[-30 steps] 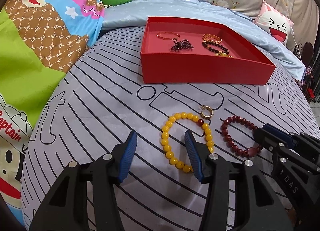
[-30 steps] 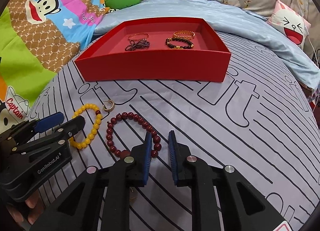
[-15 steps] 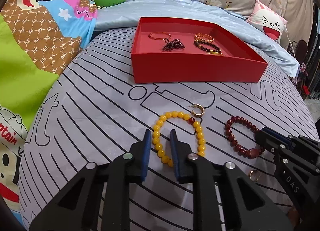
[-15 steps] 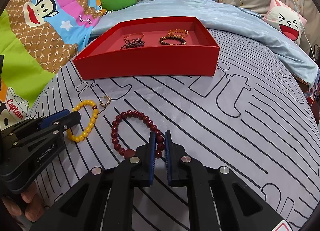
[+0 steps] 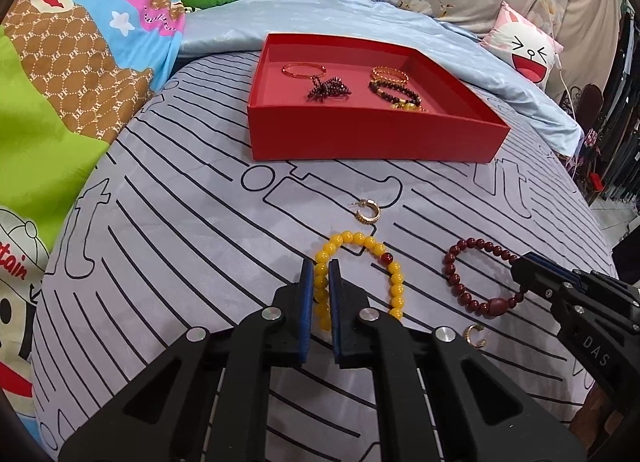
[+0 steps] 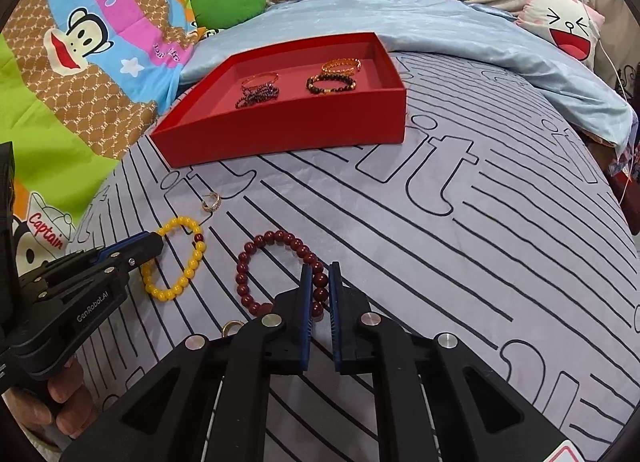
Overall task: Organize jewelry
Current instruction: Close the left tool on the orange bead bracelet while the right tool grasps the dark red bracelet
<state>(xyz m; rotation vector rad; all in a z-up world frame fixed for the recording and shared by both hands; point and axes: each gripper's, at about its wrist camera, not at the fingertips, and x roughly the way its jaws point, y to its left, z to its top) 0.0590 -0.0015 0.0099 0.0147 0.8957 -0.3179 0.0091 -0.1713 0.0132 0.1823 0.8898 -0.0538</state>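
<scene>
Two bead bracelets are held at the same time on the gray striped bed cover (image 5: 168,246). The yellow bracelet (image 5: 362,262) is pinched on its left side by the left gripper (image 5: 321,274), whose blue pads are closed on the beads. The dark red bracelet (image 6: 280,274) is pinched on its right side by the right gripper (image 6: 319,278), which is closed on the beads too. Both bracelets lie in front of the red tray (image 5: 376,142), where other bracelets are already kept. The bracelets are probably light and floppy, so a droop can be expected when they are lifted. Round, smooth beads may slip, so a grip across a bead is best. Two small gold earrings (image 5: 368,213) (image 5: 475,336) are left on the cover and are tiny and hard to pinch.
</scene>
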